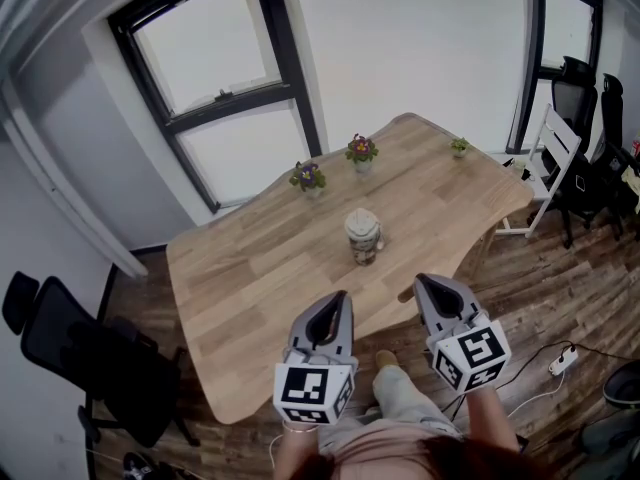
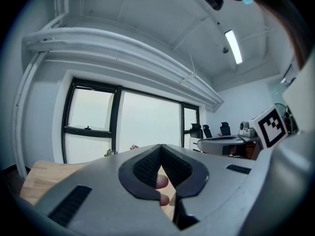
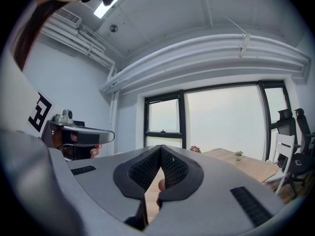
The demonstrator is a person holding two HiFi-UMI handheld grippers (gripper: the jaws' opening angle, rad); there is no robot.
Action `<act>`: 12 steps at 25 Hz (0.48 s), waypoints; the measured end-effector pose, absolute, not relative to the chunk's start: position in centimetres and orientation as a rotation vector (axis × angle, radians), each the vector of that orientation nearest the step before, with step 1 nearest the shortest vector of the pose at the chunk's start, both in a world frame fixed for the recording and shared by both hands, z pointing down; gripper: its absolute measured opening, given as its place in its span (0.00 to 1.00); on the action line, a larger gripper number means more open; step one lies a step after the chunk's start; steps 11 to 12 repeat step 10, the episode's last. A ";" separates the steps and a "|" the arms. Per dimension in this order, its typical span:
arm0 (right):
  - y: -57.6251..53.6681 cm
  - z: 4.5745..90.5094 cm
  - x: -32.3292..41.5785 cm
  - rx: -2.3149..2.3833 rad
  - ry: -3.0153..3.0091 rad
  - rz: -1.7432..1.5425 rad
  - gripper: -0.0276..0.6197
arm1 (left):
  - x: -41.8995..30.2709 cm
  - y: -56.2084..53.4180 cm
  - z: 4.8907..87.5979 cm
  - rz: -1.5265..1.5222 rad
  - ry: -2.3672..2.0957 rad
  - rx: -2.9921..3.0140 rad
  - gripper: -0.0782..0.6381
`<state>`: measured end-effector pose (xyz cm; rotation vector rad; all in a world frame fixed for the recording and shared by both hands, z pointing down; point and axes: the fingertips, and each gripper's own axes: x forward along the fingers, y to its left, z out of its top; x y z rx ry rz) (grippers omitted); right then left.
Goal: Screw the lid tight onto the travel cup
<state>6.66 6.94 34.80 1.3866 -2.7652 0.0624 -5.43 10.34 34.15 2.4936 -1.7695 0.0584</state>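
Travel cup with lid on stands mid-table; nearer than it, left gripper and right gripper hover, jaws together, empty.

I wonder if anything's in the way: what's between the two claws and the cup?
Just bare light-wood tabletop before the patterned travel cup, per the head view.

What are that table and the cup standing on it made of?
The table looks like pale wood with a smooth, matt finish: plank seams and grain show. The cup has a pale lid and a patterned body; plastic or coated metal perhaps, too small to tell.
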 end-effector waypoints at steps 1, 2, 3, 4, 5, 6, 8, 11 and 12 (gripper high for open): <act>7.0 34.8 6.7 1.385 -2.766 0.061 0.04 | -5.4 10.4 34.1 0.055 -1.769 2.494 0.11; 7.1 34.8 6.6 1.384 -2.767 0.060 0.04 | -5.4 10.5 34.1 0.051 -1.767 2.494 0.11; 7.1 34.7 6.6 1.384 -2.770 0.059 0.04 | -5.4 10.5 34.1 0.046 -1.764 2.494 0.11; 7.1 34.8 6.6 1.383 -2.772 0.058 0.04 | -5.5 10.6 34.1 0.042 -1.762 2.492 0.11; 7.2 34.8 6.5 1.382 -2.775 0.058 0.04 | -5.5 10.6 34.1 0.037 -1.762 2.491 0.11; 7.2 34.8 6.5 1.380 -2.778 0.058 0.04 | -5.6 10.6 34.2 0.035 -1.763 2.488 0.11; 7.3 34.9 6.5 1.378 -2.782 0.058 0.04 | -5.6 10.6 34.3 0.044 -1.769 2.483 0.11; 7.3 35.0 6.5 1.375 -2.783 0.057 0.04 | -5.6 10.7 34.6 0.063 -1.776 2.479 0.11; 7.3 35.0 6.5 1.375 -2.783 0.057 0.04 | -5.6 10.7 34.6 0.063 -1.776 2.479 0.11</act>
